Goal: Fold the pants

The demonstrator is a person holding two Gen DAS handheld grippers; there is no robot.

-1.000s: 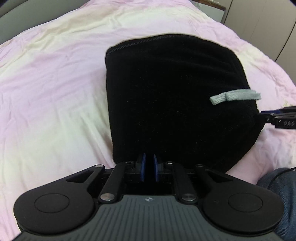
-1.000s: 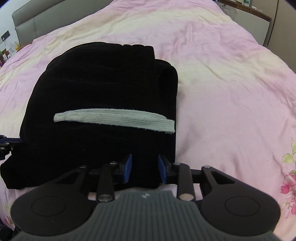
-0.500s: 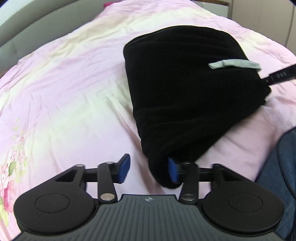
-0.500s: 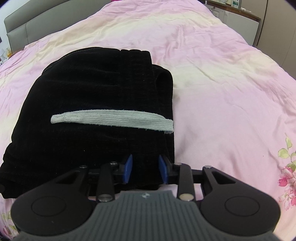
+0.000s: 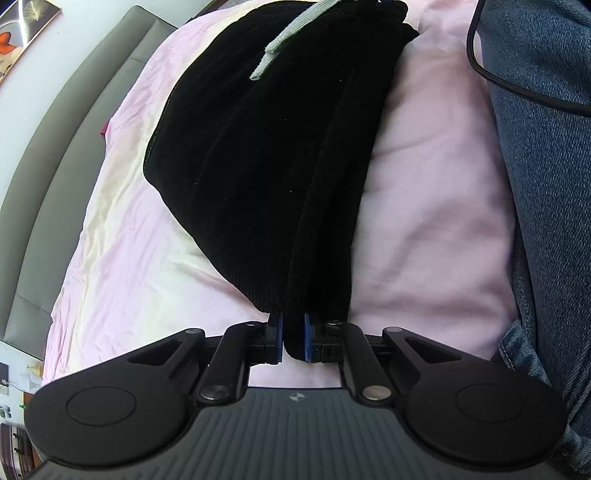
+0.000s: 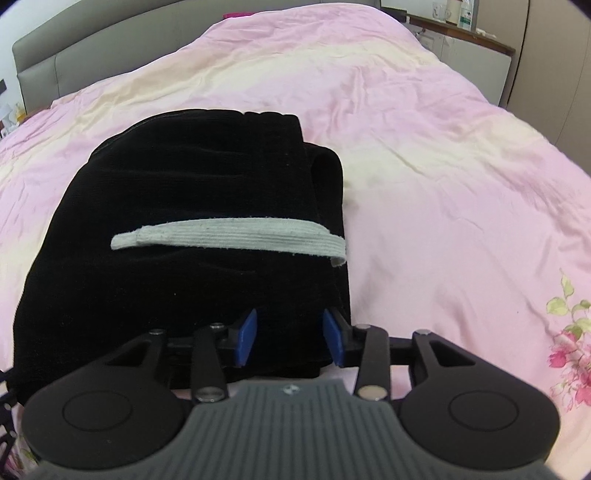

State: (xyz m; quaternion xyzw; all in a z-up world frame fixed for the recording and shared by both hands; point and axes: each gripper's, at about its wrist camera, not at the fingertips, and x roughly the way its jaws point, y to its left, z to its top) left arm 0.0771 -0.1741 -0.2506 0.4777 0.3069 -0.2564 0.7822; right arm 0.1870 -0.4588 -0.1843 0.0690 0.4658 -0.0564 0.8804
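Note:
The black pants (image 5: 258,155) lie folded in a thick bundle on the pink bed cover (image 5: 424,206), with a grey drawstring (image 5: 291,37) across the top. My left gripper (image 5: 293,338) is shut on a corner fold of the pants at the bundle's near edge. In the right wrist view the pants (image 6: 177,206) and the drawstring (image 6: 236,238) lie just ahead. My right gripper (image 6: 290,338) is open, its blue pads either side of the near edge of the pants without clamping it.
The grey headboard (image 6: 92,48) runs along the far side of the bed. A nightstand with bottles (image 6: 461,26) stands at the back right. The person's jeans (image 5: 546,184) and a black cable (image 5: 491,70) are close on the left gripper's right.
My left gripper opened, swung round to the bundle's corner and closed on a fold there. My right gripper stayed at the near edge and opened a little wider.

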